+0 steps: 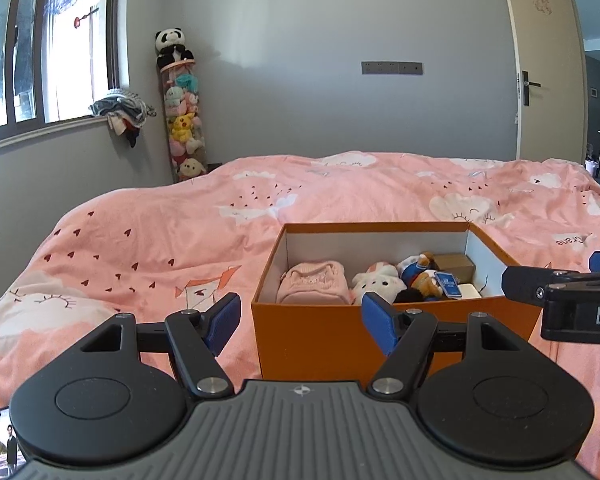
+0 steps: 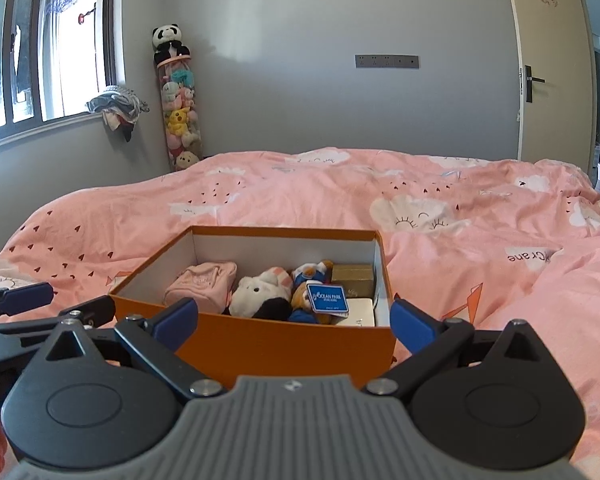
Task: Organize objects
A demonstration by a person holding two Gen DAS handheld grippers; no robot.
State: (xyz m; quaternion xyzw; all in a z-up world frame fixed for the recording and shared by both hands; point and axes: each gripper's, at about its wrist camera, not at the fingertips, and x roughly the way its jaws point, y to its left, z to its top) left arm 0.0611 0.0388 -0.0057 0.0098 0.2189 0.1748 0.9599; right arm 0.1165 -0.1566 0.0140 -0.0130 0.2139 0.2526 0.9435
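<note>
Landmark: orange box [image 1: 324,336], open-topped, white inside. It sits on the bed [image 1: 160,232], which is covered by a pink duvet with cloud and heart prints and fills most of both views under and around the box.

Behind the box, past the bed: grey wall, and a cream door [image 1: 540,60] to the box's far right, standing open. Window [image 1: 40,40] to the box's far left, with a heap of clothes [image 1: 120,114] on its sill. In the corner far left behind the box, a tall clear tube of plush toys [image 1: 184,128] with a panda plush [image 1: 172,46] on top. A grey socket strip [image 1: 392,68] is on the wall straight behind the box.

Left gripper [image 1: 300,320]: just in front of the box, level with its near wall, blue pads spread wide apart, nothing between them. Right gripper [image 2: 296,320]: also just in front of the box, pads wide apart, empty, the box's near wall framed between them. In the left view its tip shows at the box's right side.

Inside the box, left to right: pink knitted item [image 2: 202,286] at the left end; white plush [image 2: 260,290] in the middle, touching it; orange-and-blue plush [image 2: 308,280] beside that, with a blue tag [image 2: 327,302] reading "Ocean Park"; gold box [image 2: 354,278] at the right-rear corner; white box [image 2: 358,312] in front of it, against the right wall.

A phone [image 1: 6,444] shows at the edge, well left of the box, under the left gripper body.
</note>
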